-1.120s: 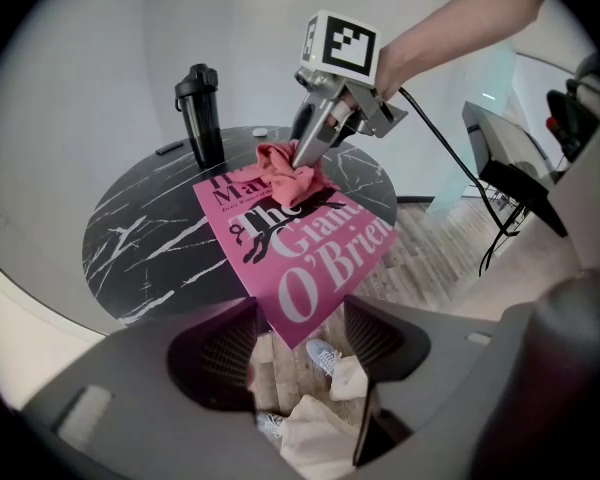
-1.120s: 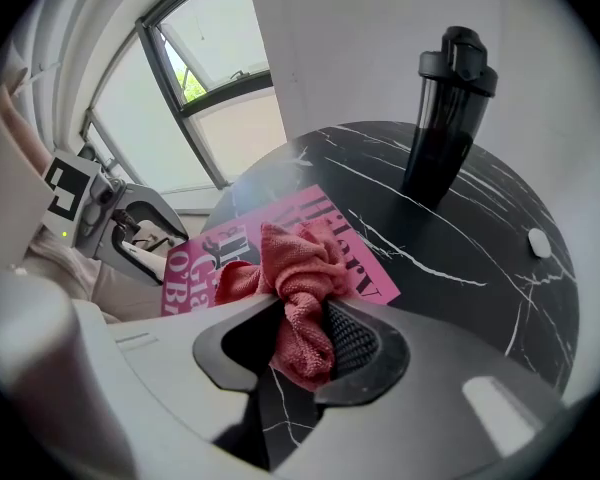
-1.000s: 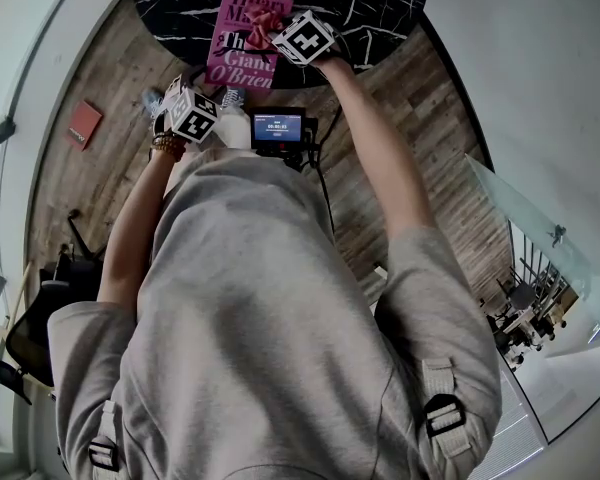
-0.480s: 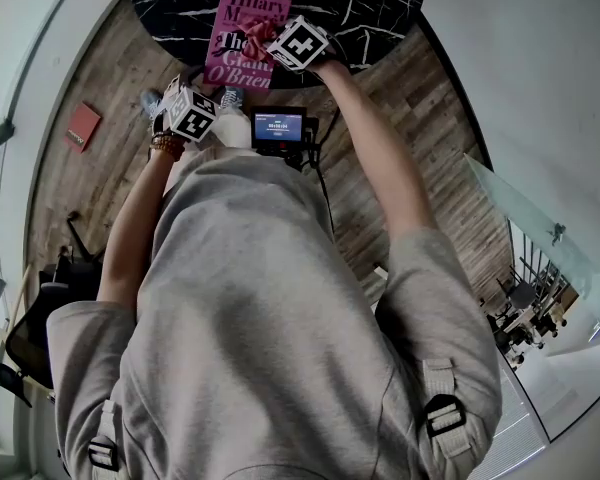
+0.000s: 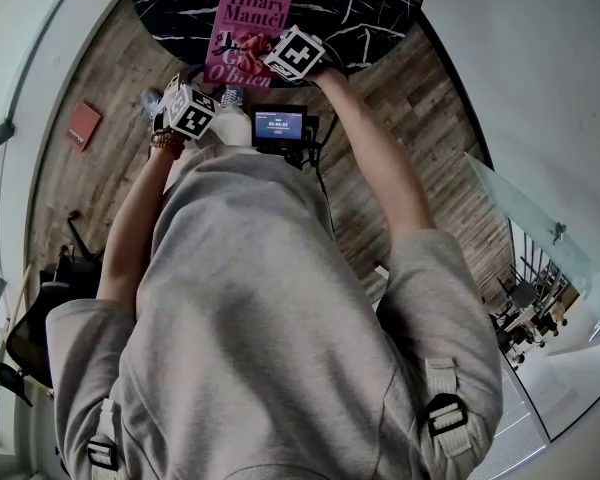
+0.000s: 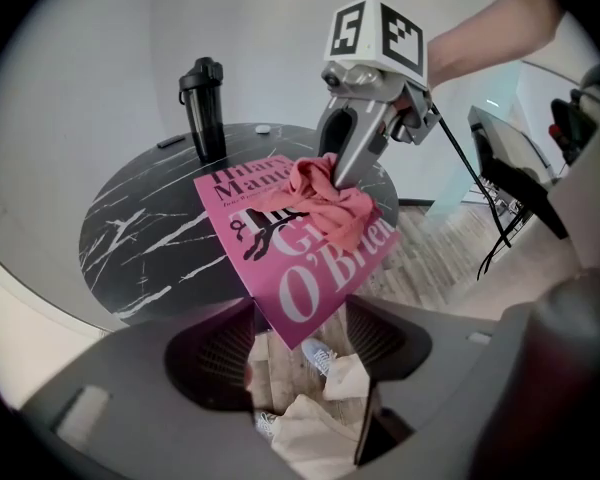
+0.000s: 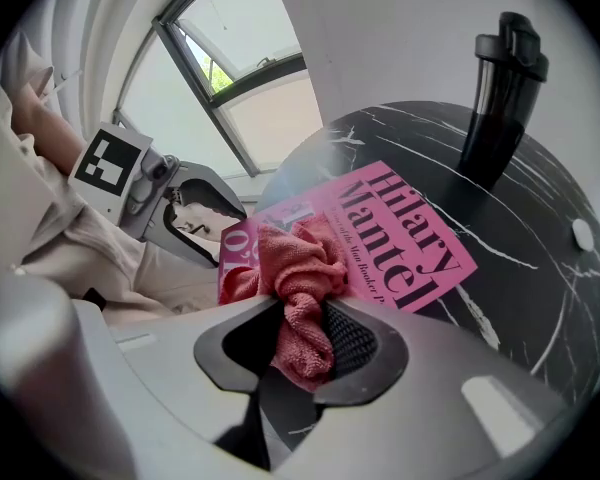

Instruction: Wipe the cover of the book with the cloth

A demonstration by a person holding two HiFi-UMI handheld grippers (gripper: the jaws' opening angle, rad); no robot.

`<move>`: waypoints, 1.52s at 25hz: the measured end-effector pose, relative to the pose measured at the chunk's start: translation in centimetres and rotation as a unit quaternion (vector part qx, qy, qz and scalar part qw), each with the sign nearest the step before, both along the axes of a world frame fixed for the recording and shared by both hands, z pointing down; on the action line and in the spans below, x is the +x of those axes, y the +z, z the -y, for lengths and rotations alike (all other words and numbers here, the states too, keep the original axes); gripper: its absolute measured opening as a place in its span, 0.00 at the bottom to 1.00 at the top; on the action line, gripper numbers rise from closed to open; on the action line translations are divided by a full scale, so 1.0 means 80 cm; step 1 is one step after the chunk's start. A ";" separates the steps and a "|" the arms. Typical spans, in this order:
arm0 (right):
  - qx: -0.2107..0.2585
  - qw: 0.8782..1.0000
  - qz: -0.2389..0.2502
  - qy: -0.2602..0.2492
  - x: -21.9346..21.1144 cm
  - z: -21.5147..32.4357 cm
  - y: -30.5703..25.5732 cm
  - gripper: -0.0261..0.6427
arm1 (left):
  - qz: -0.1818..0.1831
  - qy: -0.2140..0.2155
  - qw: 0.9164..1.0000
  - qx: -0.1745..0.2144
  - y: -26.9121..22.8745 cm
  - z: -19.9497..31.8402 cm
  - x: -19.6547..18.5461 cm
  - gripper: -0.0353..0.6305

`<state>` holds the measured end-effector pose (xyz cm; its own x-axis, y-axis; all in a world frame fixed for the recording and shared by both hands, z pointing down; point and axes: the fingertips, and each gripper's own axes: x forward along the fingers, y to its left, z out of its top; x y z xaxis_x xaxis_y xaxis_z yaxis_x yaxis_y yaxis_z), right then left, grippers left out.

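A pink book (image 5: 242,30) lies on the round black marble table (image 5: 370,8), its near corner jutting over the table's edge. My right gripper (image 5: 264,44) is shut on a bunched pink cloth (image 7: 298,268) and presses it on the middle of the cover (image 7: 410,238). The left gripper view shows that cloth (image 6: 325,203) under the right gripper (image 6: 337,174). My left gripper (image 6: 300,336) hangs off the table edge, open, with the book's near corner (image 6: 295,313) just ahead of its jaws. In the head view my left gripper (image 5: 185,86) is below the book's left corner.
A tall black bottle (image 6: 202,108) stands upright at the table's far side, behind the book. A small white disc (image 7: 580,234) lies on the table. A camera screen (image 5: 278,128) hangs at the person's chest. A red object (image 5: 83,123) lies on the wooden floor.
My right gripper has dragged the cloth down the cover toward the person, so the top lines of the title now show. The left gripper has barely moved.
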<state>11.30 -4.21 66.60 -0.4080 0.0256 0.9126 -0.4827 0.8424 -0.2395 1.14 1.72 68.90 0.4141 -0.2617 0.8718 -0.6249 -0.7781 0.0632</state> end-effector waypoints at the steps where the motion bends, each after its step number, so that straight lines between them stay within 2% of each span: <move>1: -0.003 1.000 0.001 -0.004 -0.002 -0.004 0.000 0.22 | 0.000 0.000 1.000 0.000 0.000 0.000 0.000 0.49; 14: -0.054 0.998 0.016 -0.042 -0.016 -0.058 0.001 0.21 | 0.005 -0.001 1.000 0.005 -0.002 -0.002 -0.001 0.49; 19: -0.095 0.994 0.027 -0.052 -0.020 -0.077 -0.001 0.21 | 0.003 -0.007 1.000 0.003 -0.001 -0.004 -0.002 0.49; 21: -0.123 0.991 0.046 -0.037 -0.020 -0.078 -0.007 0.22 | -0.001 -0.010 1.000 0.000 -0.002 -0.002 -0.001 0.48; 23: -0.142 0.986 0.083 0.002 -0.021 -0.068 -0.023 0.23 | -0.005 -0.008 1.000 -0.001 -0.003 -0.002 0.001 0.47; 25: -0.127 0.984 0.121 0.038 -0.023 -0.040 -0.043 0.23 | -0.009 -0.010 1.000 -0.003 -0.004 -0.003 0.001 0.47; 27: -0.080 0.986 0.135 0.059 -0.022 0.006 -0.058 0.23 | -0.013 -0.015 1.000 -0.001 -0.005 -0.003 0.002 0.46; 30: 0.021 0.991 0.106 0.078 -0.011 0.083 -0.067 0.23 | -0.015 -0.017 1.000 0.001 -0.007 -0.004 0.004 0.46; 32: 0.064 0.991 0.083 0.087 -0.007 0.121 -0.064 0.23 | -0.016 -0.017 1.000 0.001 -0.007 -0.005 0.004 0.46; 35: 0.094 0.990 0.051 0.096 -0.005 0.158 -0.049 0.23 | -0.018 -0.020 1.000 0.002 -0.007 -0.004 0.004 0.46; 38: 0.095 0.990 0.020 0.100 -0.004 0.175 -0.030 0.23 | -0.019 -0.022 1.000 0.001 -0.006 -0.003 0.005 0.46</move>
